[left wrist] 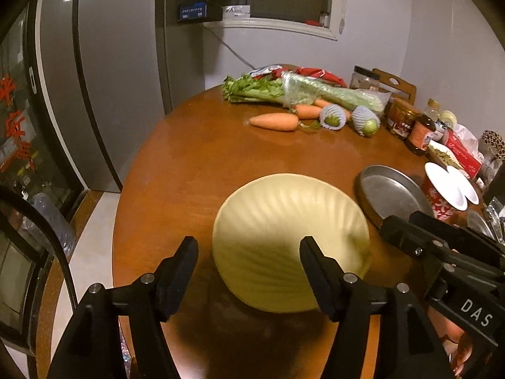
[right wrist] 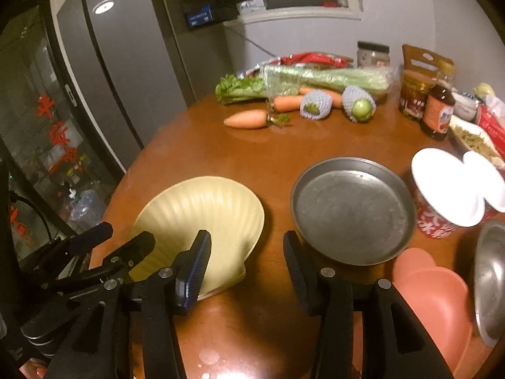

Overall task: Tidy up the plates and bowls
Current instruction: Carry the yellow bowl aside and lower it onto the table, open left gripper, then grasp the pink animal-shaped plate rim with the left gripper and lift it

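A pale yellow shell-shaped plate [left wrist: 290, 240] [right wrist: 205, 218] lies on the round wooden table [left wrist: 195, 164]. My left gripper [left wrist: 249, 249] is open, its fingers on either side of the plate's near left part, just above it. My right gripper [right wrist: 246, 243] is open and empty over bare table, between the yellow plate and a round metal pan [right wrist: 350, 208] [left wrist: 391, 195]. A pink plate [right wrist: 432, 297] and a steel bowl [right wrist: 492, 281] lie at the right wrist view's lower right. The left gripper's fingers [right wrist: 104, 246] show at the yellow plate's left edge.
Carrots [right wrist: 246, 118], celery [right wrist: 315, 77] and two netted fruits [right wrist: 359, 104] lie at the table's far side. Jars and bottles [right wrist: 437, 110] and red paper cups with white lids [right wrist: 448, 189] stand at the right. A grey fridge [left wrist: 104, 79] stands left of the table.
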